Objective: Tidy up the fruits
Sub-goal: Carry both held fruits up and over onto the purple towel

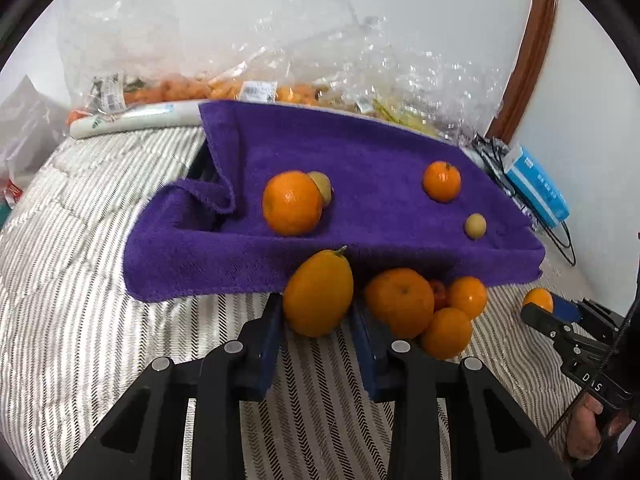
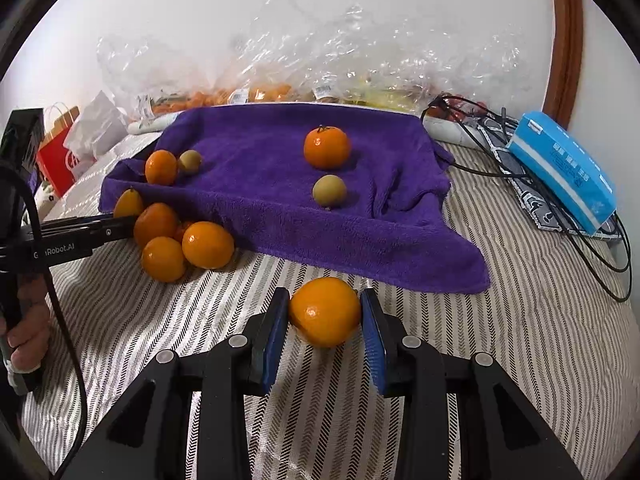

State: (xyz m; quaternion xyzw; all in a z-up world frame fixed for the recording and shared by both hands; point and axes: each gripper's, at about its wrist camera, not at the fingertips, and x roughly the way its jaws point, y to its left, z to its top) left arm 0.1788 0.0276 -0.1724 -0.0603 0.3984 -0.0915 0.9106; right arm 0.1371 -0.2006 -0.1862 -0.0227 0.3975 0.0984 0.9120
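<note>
My left gripper (image 1: pixel 316 304) is shut on an oval orange fruit (image 1: pixel 318 294) at the front edge of the purple towel (image 1: pixel 360 160). Just to its right lies a heap of several oranges (image 1: pixel 400 304) with a red fruit tucked among them. On the towel lie two oranges (image 1: pixel 292 202) (image 1: pixel 442 181) and two small yellow-green fruits (image 1: pixel 475 225) (image 1: pixel 323 186). My right gripper (image 2: pixel 325 296) is shut on a round orange (image 2: pixel 325 312) over the striped bedspread, in front of the towel (image 2: pixel 260 200). In the right wrist view, the left gripper (image 2: pixel 120 220) reaches in from the left beside the heap (image 2: pixel 208 245).
Clear plastic bags of fruit (image 2: pixel 280 80) lie behind the towel against the white wall. A blue tissue pack (image 2: pixel 560 172) and black cables (image 2: pixel 600 248) sit at the right. A red paper bag (image 2: pixel 60 160) stands at the far left. A striped bedspread (image 2: pixel 500 340) covers the surface.
</note>
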